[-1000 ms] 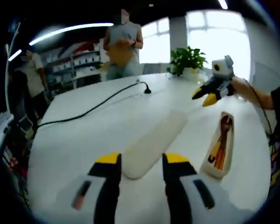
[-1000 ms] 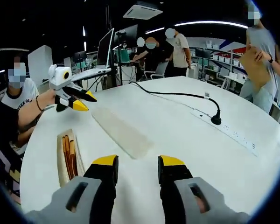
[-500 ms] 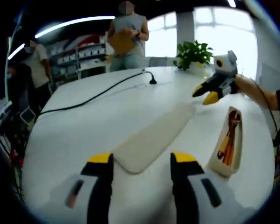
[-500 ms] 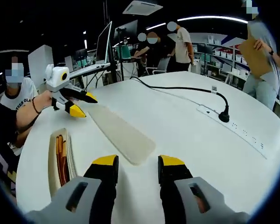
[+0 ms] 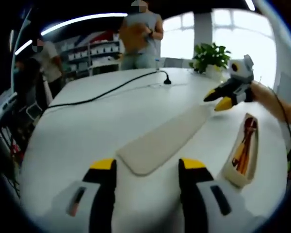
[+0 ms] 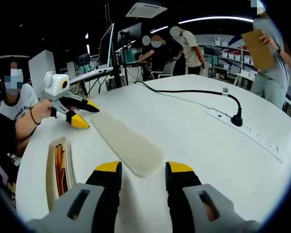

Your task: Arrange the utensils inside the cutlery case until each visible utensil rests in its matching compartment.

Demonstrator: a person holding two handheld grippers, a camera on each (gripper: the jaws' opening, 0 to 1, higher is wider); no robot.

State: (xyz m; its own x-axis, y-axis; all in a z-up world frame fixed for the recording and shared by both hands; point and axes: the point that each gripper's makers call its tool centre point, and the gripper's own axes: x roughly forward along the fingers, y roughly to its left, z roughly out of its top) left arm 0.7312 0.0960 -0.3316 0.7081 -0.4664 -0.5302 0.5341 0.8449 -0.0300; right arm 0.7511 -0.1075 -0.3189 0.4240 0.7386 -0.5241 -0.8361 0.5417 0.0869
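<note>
On the white table point(image 5: 87, 126), the cutlery case point(image 5: 243, 154) holds utensils point(image 5: 244, 145); both hand-held grippers gape apart.

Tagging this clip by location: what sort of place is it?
Probably an open-plan office or lab: a big white table carrying a power strip, computer monitors on desks behind, storage shelves, and people standing around.

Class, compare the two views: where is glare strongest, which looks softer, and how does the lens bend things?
Left gripper view: window blown out white, whole picture soft. Right gripper view: sharper, dark room, bright ceiling strip. Both: fisheye curves the table edge.
</note>
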